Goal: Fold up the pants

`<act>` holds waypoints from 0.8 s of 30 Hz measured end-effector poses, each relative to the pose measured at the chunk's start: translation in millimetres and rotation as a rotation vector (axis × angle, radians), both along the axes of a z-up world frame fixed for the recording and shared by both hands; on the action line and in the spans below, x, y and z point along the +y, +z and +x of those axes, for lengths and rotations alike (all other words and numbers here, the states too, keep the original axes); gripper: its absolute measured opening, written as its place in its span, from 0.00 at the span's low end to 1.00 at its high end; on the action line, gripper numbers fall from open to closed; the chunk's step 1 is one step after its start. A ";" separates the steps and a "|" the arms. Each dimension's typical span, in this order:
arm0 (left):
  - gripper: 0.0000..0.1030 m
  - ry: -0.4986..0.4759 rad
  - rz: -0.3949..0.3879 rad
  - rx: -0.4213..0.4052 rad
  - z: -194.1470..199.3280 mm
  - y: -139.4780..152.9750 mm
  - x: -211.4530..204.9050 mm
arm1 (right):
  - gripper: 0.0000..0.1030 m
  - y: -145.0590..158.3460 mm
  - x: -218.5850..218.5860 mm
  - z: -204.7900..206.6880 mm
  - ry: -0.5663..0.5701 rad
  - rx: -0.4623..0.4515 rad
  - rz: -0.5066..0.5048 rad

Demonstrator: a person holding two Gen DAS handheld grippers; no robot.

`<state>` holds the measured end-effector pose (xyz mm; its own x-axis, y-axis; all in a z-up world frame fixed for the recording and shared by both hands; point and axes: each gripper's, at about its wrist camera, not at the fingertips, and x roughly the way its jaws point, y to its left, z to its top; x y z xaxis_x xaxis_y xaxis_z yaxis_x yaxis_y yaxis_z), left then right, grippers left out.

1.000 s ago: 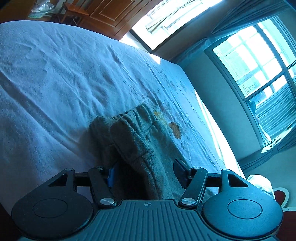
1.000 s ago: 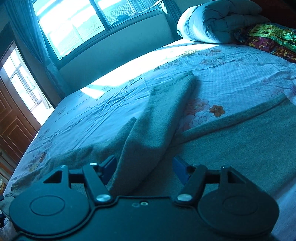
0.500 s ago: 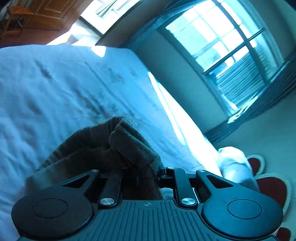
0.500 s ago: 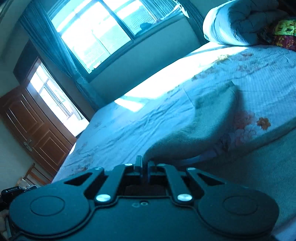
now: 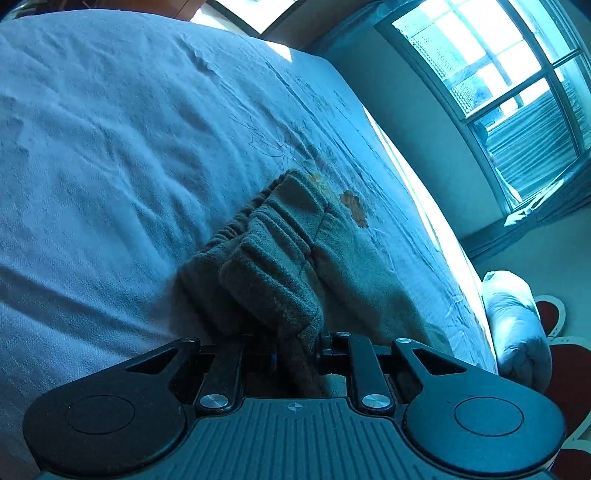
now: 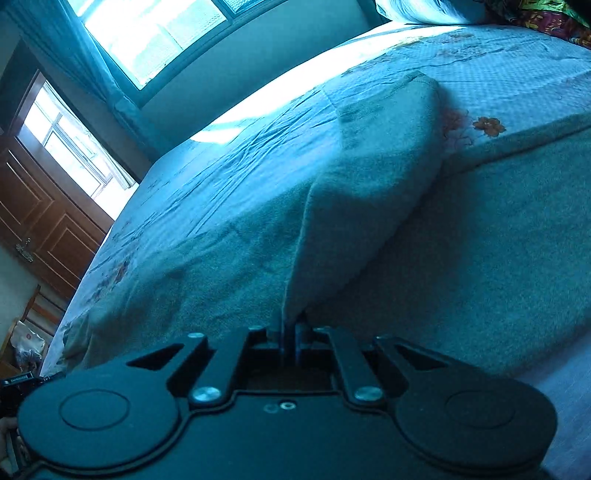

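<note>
On the blue bed (image 5: 110,155) the grey pants (image 5: 280,266) lie low in both frames (no containers), left hand-held gripper (image 5: 295,350) clamped on their waistband, right hand-held gripper (image 6: 291,332) pinching a leg fold.

You are working over a wide bed (image 5: 110,155) covered in a pale blue sheet with a faint flower print, and hard sunlight falls in a bright strip along its far edge. Beyond that edge you have a plain wall under a large gridded window (image 5: 509,74) with blue curtains (image 6: 74,59), and in the right wrist view a second, narrower window (image 6: 70,136) beside brown panelled wooden doors (image 6: 48,229). A rolled white duvet (image 5: 517,325) lies by the bed's edge, and a patterned red and yellow cover (image 6: 546,18) lies toward the head of the bed.
</note>
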<state>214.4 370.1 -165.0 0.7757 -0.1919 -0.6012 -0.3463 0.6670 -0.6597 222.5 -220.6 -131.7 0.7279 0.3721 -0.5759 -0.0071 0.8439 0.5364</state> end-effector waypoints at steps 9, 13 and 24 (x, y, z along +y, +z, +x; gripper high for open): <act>0.17 -0.035 0.091 0.046 12.2 8.0 16.8 | 0.00 -9.4 9.0 -5.7 0.054 0.030 -0.015; 0.18 -0.018 0.050 -0.002 0.3 6.1 21.7 | 0.00 -10.5 6.3 -6.3 0.043 0.011 0.006; 0.18 -0.038 0.107 0.010 3.7 15.3 10.2 | 0.00 -3.5 2.0 -20.4 0.034 -0.034 0.045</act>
<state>218.1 380.3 -149.8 0.7629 -0.1558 -0.6275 -0.3252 0.7463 -0.5808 202.1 -218.7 -135.2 0.7331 0.4221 -0.5333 -0.0539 0.8177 0.5731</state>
